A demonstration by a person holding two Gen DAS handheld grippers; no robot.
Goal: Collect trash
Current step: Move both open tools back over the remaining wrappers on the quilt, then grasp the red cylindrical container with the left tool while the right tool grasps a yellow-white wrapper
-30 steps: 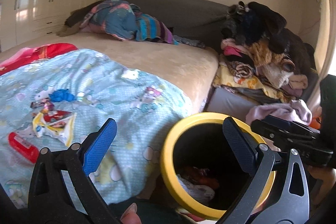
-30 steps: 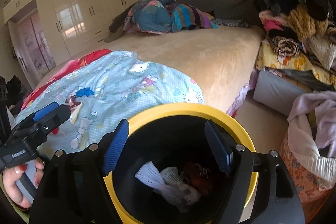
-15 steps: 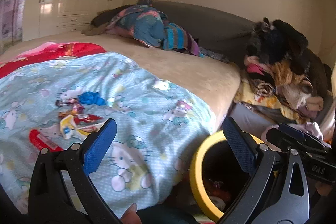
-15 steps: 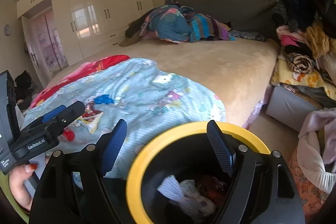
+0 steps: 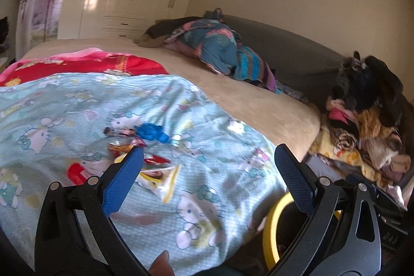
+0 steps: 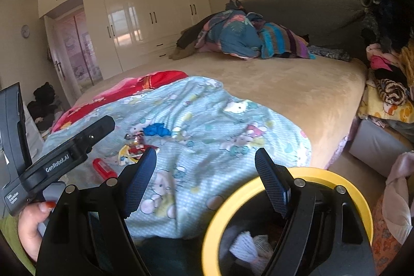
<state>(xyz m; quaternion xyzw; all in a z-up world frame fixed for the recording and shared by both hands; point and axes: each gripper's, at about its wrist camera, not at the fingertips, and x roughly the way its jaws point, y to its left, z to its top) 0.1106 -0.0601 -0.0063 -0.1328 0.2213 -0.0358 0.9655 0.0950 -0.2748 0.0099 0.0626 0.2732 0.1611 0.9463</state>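
Note:
A yellow-rimmed black bin [image 6: 258,188] stands on the floor by the bed, with white crumpled trash [image 6: 248,245] inside; its rim also shows in the left wrist view [image 5: 271,224]. Trash lies on the light-blue cartoon blanket [image 5: 77,105]: a blue scrap [image 5: 151,132], candy wrappers [image 5: 121,132], a yellow-white wrapper [image 5: 160,179] and a red piece [image 5: 77,172]. The same pile shows in the right wrist view [image 6: 137,149]. My left gripper [image 5: 208,159] is open and empty above the blanket, right of the wrappers. My right gripper [image 6: 205,159] is open and empty over the bin's near edge.
The tan bed [image 5: 245,100] carries a red blanket [image 5: 85,64] and a heap of bedding [image 5: 217,48] at the grey headboard. A pile of clothes [image 5: 362,115] sits right of the bed. White wardrobes [image 6: 145,14] line the far wall.
Both grippers have swung left, away from over the bin and towards the blanket. The wrappers now lie nearer the left gripper's left finger. Both stay open and empty.

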